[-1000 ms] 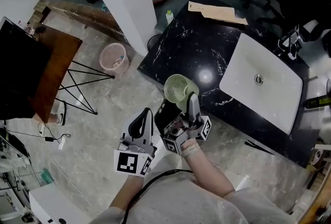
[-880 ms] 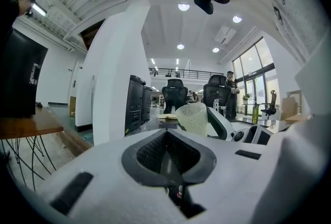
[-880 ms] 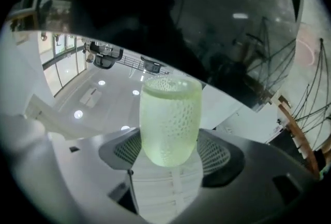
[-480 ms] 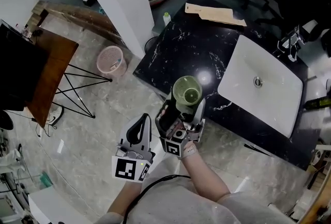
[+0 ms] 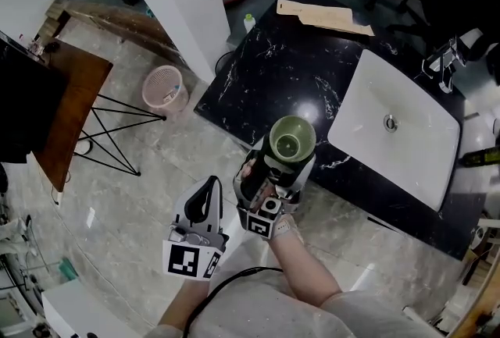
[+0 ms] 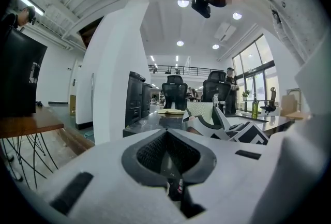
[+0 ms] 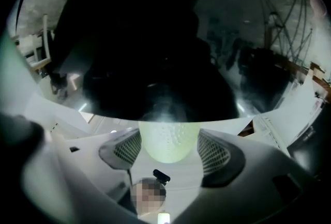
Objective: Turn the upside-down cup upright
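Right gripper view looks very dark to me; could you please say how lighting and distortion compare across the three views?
Right gripper view: mostly dark, only the cup between the jaws shows pale green; edges bend. Head view: evenly lit, with a bright glare spot on the black counter. Left gripper view: bright and clear, fisheye curving the white pillar.

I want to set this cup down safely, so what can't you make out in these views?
- Head view: the cup covers the jaws of the right gripper, so their hold is hidden there.
- Right gripper view: a dark blurred mass fills the upper half; what it is cannot be told.
- Head view: the label on the small bottle is too small to read.
- Left gripper view: the body of the left gripper blocks the lower half.
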Demonstrator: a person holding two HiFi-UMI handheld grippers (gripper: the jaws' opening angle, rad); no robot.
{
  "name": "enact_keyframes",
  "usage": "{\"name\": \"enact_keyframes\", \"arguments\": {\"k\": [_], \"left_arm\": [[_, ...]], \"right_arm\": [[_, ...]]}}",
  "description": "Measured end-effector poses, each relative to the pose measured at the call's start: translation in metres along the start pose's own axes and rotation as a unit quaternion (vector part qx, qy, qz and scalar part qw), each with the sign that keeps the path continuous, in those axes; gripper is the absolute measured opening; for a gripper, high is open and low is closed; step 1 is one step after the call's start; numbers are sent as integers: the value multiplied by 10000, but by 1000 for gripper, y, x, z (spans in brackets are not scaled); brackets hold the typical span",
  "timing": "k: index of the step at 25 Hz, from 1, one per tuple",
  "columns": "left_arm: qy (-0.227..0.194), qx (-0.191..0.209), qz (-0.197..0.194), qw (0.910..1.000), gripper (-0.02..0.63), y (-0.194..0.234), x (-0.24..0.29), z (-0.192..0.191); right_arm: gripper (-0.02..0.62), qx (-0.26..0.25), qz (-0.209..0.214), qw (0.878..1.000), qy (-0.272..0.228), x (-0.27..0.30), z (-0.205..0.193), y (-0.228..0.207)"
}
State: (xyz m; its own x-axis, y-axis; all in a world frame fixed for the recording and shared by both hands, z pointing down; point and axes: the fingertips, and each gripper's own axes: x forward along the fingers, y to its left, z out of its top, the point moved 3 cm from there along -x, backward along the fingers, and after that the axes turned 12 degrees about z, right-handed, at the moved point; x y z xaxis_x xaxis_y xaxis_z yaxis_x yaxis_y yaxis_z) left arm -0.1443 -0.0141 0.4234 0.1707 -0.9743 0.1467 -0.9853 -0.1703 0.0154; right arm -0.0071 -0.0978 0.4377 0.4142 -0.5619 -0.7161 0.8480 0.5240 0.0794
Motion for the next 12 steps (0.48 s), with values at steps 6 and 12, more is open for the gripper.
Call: {"name": "enact_keyframes", "arguments": {"k": [6,12], "left_arm": [[110,-67,72,9999,6,4,-3,-9],[119,-104,127,9998,6,7,-4,-12]], "right_arm": [[341,-7,114,9998,165,1,2,2],[341,-262,-5,9993,275,-1,6,3]]}}
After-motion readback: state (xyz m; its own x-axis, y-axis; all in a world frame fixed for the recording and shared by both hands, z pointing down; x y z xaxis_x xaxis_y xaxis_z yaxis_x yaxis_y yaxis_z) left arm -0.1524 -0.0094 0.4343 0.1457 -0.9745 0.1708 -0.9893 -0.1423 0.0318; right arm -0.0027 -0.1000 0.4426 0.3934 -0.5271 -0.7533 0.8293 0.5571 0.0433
